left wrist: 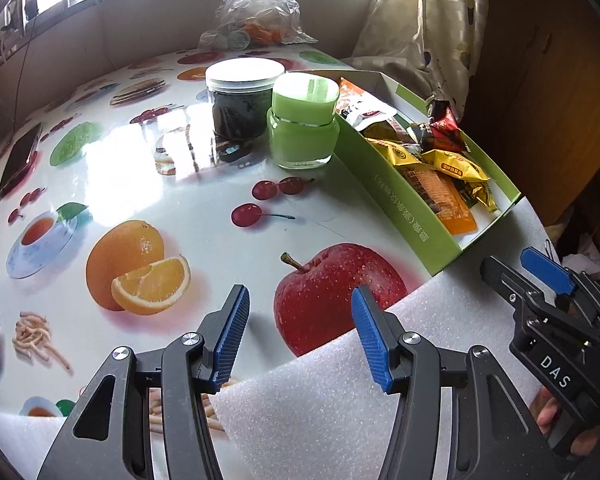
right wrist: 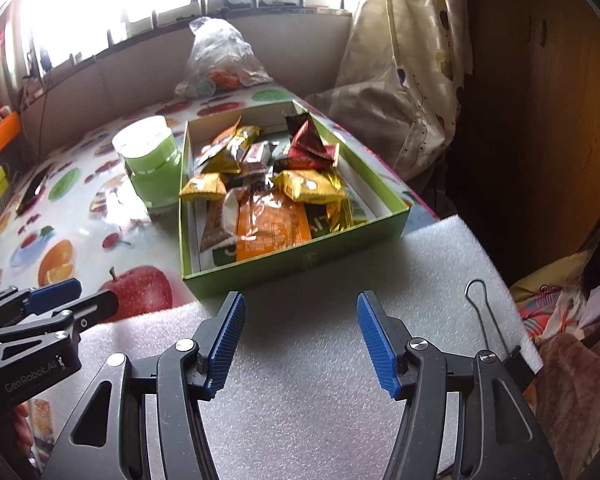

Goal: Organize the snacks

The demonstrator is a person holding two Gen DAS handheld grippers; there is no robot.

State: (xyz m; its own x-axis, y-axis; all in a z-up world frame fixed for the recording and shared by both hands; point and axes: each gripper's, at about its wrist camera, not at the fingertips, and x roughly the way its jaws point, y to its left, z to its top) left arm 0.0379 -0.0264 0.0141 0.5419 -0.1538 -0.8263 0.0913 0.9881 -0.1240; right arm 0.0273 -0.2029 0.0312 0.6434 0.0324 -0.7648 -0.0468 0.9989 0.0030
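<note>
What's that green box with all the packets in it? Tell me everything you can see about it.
The green box is a shallow, open tray, seemingly cardboard: green outside, white inside, with small print on one long wall. It lies flat on the fruit-patterned table, its near end on a white foam sheet. Yellow, orange and red snack packets are heaped inside. A green jar stands right beside it.

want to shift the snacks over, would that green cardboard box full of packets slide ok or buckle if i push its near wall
The green cardboard box would probably slide easily: it rests partly on the glossy tablecloth, though the white foam sheet under its near end may drag. Its thin walls could flex inward. The foil snack packets look light, so tipping seems unlikely.
</note>
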